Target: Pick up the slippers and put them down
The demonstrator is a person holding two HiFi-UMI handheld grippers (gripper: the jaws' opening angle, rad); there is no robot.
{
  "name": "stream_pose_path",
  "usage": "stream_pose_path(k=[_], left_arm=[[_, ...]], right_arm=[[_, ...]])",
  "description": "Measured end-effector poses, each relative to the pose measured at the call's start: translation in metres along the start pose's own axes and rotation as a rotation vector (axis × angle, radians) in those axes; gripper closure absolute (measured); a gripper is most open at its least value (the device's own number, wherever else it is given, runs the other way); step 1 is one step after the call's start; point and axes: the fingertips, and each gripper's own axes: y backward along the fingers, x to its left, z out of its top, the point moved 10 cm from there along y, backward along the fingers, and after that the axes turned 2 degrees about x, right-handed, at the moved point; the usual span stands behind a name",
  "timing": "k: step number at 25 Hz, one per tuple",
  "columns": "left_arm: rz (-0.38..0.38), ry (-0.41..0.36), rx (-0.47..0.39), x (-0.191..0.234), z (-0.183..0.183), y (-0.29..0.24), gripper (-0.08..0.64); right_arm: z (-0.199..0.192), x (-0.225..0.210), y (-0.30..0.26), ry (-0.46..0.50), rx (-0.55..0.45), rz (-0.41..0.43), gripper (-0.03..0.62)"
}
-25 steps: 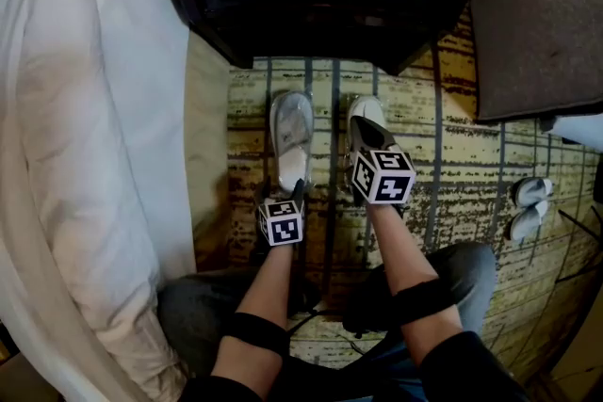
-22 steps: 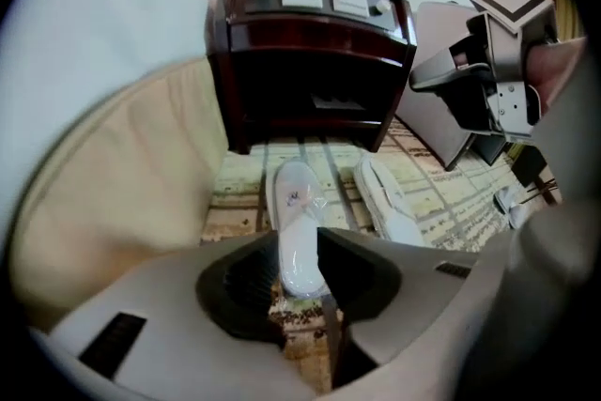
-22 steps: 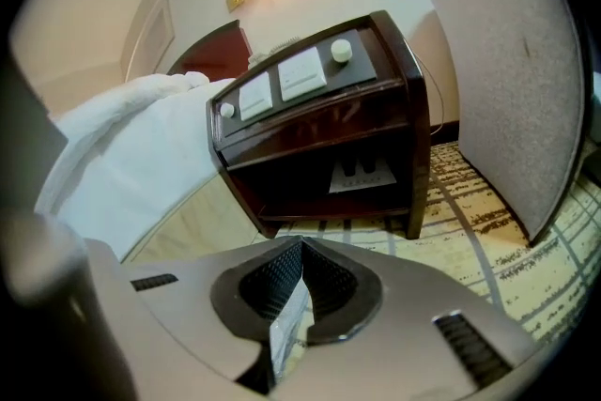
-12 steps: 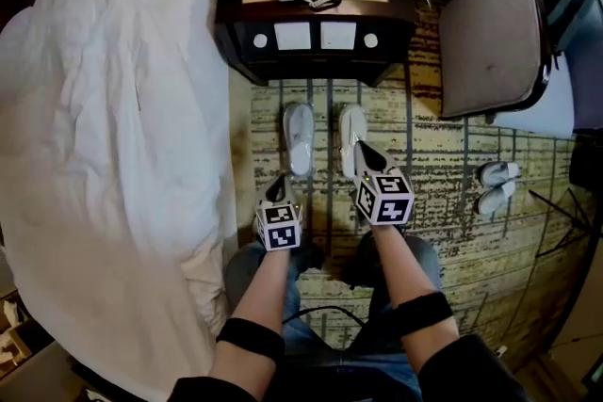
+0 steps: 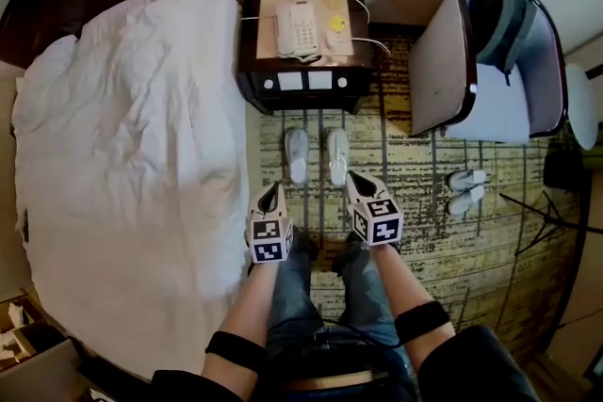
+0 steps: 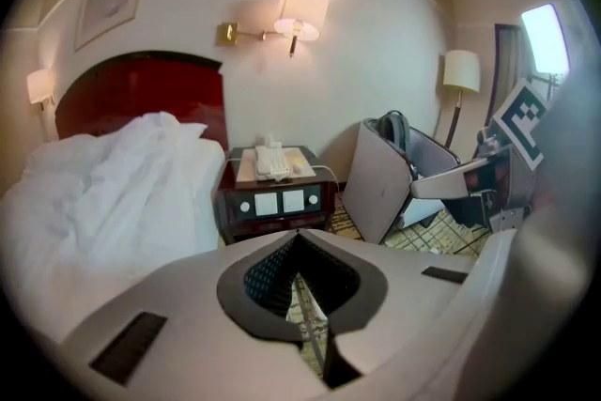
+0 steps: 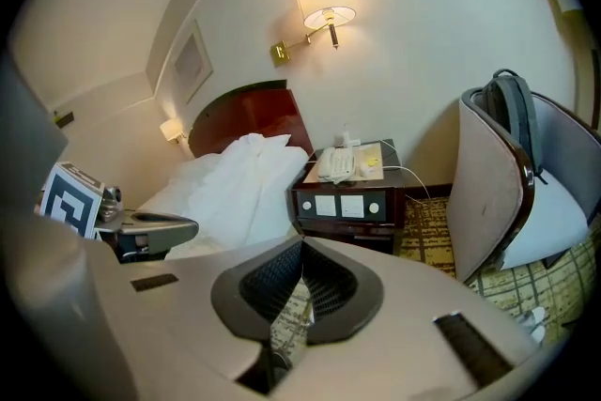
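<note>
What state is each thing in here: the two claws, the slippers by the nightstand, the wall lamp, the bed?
Left gripper: shut, nothing between its jaws.
Right gripper: shut, nothing between its jaws.
Slippers: side by side on the carpet, soles down, not held.
Wall lamp: lit.
Bed: rumpled, not smoothed out.

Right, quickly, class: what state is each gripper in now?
Left gripper: closed, holding nothing.
Right gripper: closed, holding nothing.
</note>
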Motion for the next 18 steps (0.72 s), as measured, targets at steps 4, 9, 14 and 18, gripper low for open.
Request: stream_pose_path(k=[4,9,14,18], left_arm=[[-0.002,-0.043,-0.040,-0.017,0.025,0.056,0.555],[0.040,-0.016,-0.090,-0.022,0.037,0.108,0.556],[0.061,-0.025,-0.129,-0.019,0.043,0.140,0.556],[0.038,-0.041,-0.135,-0.012,0.044,0.161,0.556]], right_arm=[[0.017,0.008,0.055,0.013,-0.007,0.034,0.591],[0.020,0.008,0.105,0.048,-0.012,0.044,0.591],[0.006,0.007,0.133,0.061,0.008,0.024,0.591],[0.002,0.019,0.156,0.047,0.008,0.004,0.591]])
